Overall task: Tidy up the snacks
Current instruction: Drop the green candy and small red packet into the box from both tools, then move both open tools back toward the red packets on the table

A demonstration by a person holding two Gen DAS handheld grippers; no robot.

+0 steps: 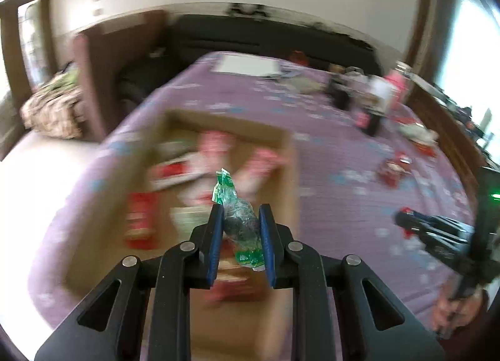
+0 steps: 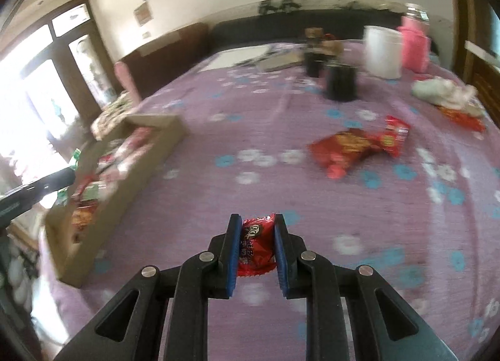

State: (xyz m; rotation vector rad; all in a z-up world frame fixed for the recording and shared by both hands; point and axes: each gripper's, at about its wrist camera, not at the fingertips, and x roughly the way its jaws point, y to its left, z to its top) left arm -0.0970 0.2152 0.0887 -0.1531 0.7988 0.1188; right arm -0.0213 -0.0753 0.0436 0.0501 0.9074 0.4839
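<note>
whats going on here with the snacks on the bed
A person is sorting snacks into a cardboard box on a purple floral bedspread, using a gripper in each hand. The left gripper is shut on a green-wrapped snack and hangs over the box, which already holds several packets. The right gripper is shut on a small red packet above the bedspread, beside the box. More red packets lie loose on the bedspread.

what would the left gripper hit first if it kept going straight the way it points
Probably the snacks in the open cardboard box. The left gripper, shut on a green-wrapped candy, points down into that box. The blur leaves depth uncertain, so which packet comes first is unclear.
</note>
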